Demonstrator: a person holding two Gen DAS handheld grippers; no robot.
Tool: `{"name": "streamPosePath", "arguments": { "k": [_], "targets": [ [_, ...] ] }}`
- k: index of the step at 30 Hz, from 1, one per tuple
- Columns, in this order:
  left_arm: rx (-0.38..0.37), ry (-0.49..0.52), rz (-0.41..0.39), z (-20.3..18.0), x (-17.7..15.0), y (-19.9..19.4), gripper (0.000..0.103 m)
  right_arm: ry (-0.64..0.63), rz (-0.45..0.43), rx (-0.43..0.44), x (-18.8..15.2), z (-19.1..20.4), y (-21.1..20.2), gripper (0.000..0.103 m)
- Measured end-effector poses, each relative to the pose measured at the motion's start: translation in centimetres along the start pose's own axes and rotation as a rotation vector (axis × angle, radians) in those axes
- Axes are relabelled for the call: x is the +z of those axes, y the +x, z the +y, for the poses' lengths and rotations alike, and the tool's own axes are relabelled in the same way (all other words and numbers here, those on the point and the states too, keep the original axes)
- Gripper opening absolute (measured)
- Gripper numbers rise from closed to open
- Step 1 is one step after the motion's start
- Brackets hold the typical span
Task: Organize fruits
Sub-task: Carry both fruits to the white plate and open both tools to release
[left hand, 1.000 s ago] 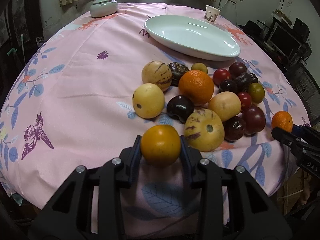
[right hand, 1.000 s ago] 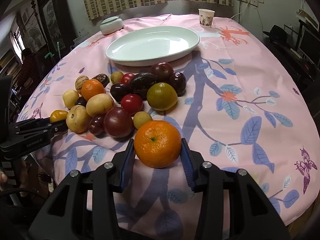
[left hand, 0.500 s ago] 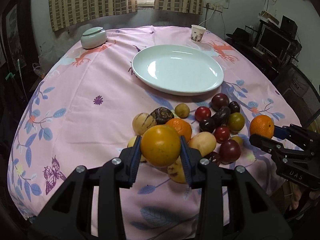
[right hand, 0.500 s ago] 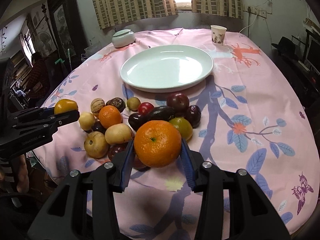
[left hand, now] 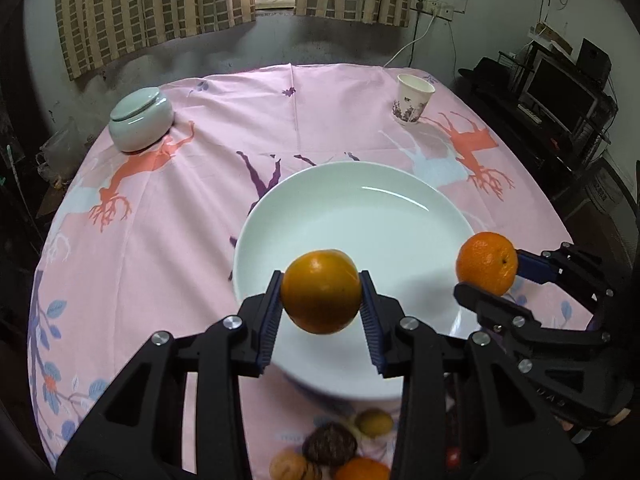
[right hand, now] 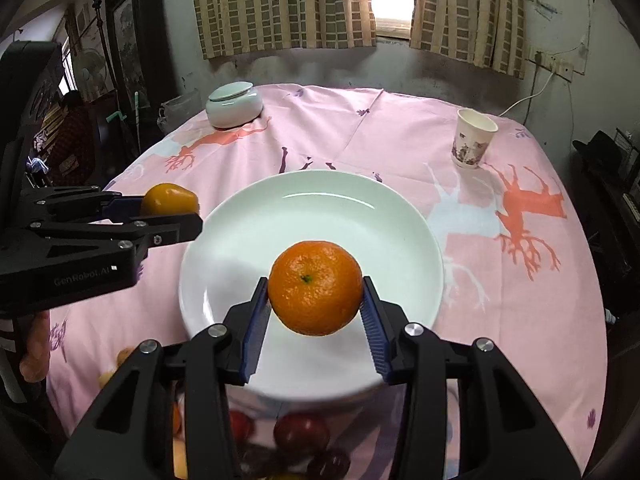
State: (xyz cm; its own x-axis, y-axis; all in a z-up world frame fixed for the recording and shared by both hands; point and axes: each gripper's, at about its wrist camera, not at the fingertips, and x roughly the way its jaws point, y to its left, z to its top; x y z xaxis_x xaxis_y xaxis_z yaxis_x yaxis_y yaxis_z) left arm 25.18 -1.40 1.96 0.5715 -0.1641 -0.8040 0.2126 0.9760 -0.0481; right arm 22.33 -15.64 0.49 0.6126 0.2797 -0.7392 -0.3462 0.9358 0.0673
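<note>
My left gripper (left hand: 321, 292) is shut on a smooth yellow-orange fruit (left hand: 321, 291) and holds it above the near left part of the white plate (left hand: 360, 216). My right gripper (right hand: 315, 289) is shut on an orange (right hand: 315, 287) and holds it above the plate (right hand: 320, 216). In the left wrist view the right gripper (left hand: 486, 270) and its orange (left hand: 486, 262) hang over the plate's right rim. In the right wrist view the left gripper (right hand: 168, 208) with its fruit (right hand: 170, 199) is at the plate's left rim. The plate has nothing on it.
The pile of other fruits (left hand: 332, 448) lies on the pink cloth below the plate, partly hidden by my fingers; it also shows in the right wrist view (right hand: 300, 432). A lidded white bowl (left hand: 141, 118) stands far left and a paper cup (left hand: 413, 99) far right.
Both grippers have lifted their fruits off the table edge and carried them forward over the fruit pile to above the plate.
</note>
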Motion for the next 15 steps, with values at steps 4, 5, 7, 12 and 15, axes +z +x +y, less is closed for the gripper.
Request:
{"name": "streamPosePath", "arguments": {
  "k": [4, 5, 7, 12, 15],
  "targets": [
    [-0.006, -0.040, 0.088, 0.3, 3.1, 6.0, 0.038, 0.058, 0.112, 0.004, 2.8, -2.4, 6.3, 0.045],
    [-0.019, -0.047, 0.097, 0.3, 3.6, 6.9, 0.038, 0.062, 0.131, 0.009, 3.0, -2.6, 7.2, 0.045],
    [-0.019, -0.034, 0.090, -0.1, 4.2, 7.9, 0.038, 0.051, 0.163, -0.004, 3.5, -2.9, 8.9, 0.045],
    [-0.030, -0.039, 0.088, 0.1, 5.0, 8.7, 0.038, 0.044, 0.192, -0.005, 3.9, -3.1, 10.3, 0.047],
    [-0.035, -0.051, 0.068, 0.7, 5.2, 7.2, 0.046, 0.014, 0.168, -0.052, 4.1, -2.8, 9.8, 0.065]
  ]
}}
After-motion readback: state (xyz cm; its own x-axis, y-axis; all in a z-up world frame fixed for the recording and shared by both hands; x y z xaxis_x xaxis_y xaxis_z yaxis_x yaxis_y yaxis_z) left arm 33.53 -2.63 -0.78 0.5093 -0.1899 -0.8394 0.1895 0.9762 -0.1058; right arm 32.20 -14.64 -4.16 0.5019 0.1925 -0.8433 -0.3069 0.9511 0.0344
